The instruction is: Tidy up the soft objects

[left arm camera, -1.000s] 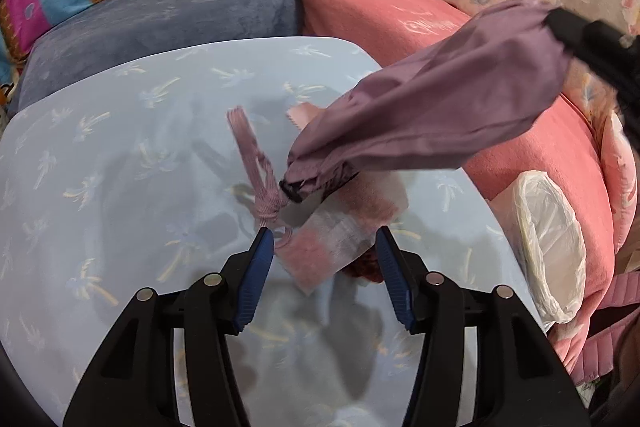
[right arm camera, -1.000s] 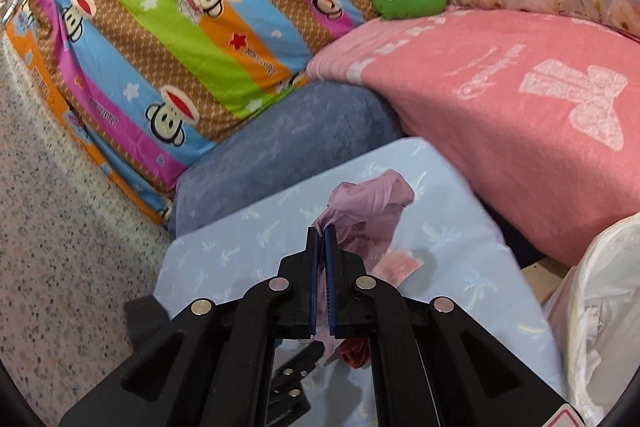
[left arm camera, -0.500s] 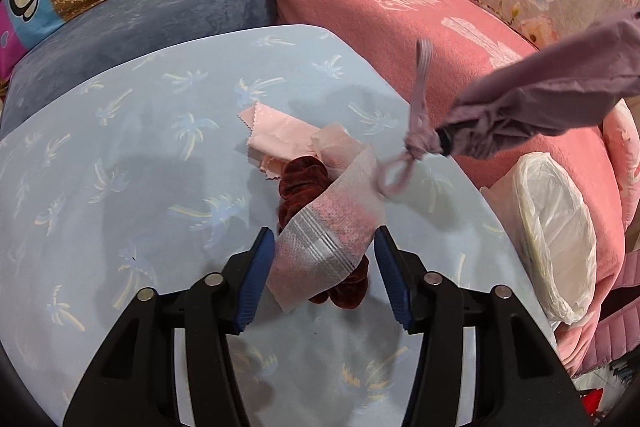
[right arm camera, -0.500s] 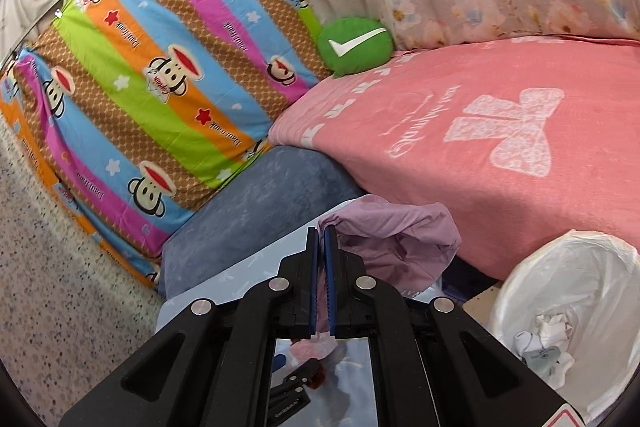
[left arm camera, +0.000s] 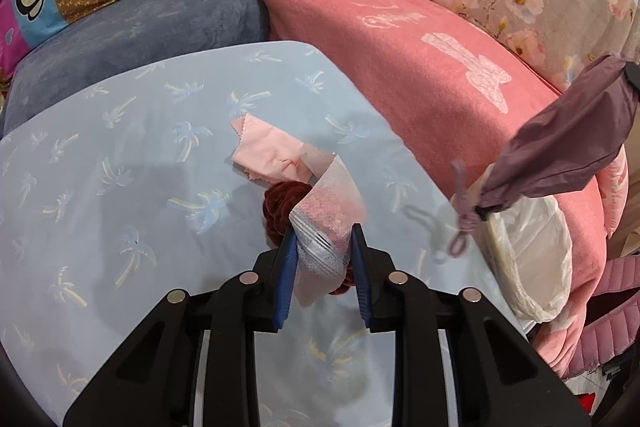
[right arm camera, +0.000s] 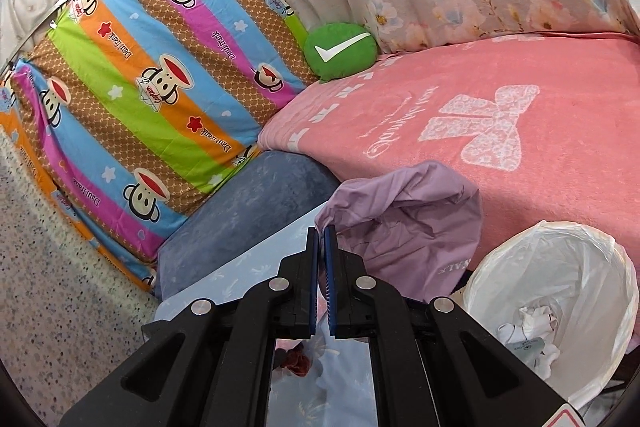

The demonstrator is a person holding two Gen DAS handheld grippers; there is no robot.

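On the light blue palm-print table lie a pink cloth, a dark red scrunchie and a gauzy white-and-pink pouch. My left gripper has its blue pads pressed on both sides of the pouch, which curls up between them over the scrunchie. My right gripper is shut on the rim of a purple drawstring bag. The bag hangs in the air at the table's right, with its cord dangling above the bin's edge.
A white-lined bin with crumpled paper stands right of the table, against a pink blanket. A blue-grey cushion borders the table's far side. Behind are a green pillow, a striped monkey quilt and speckled floor.
The right gripper carried the purple bag up and to the right, off the table toward the bin. The left gripper's fingers narrowed onto the pouch, now uncovered.
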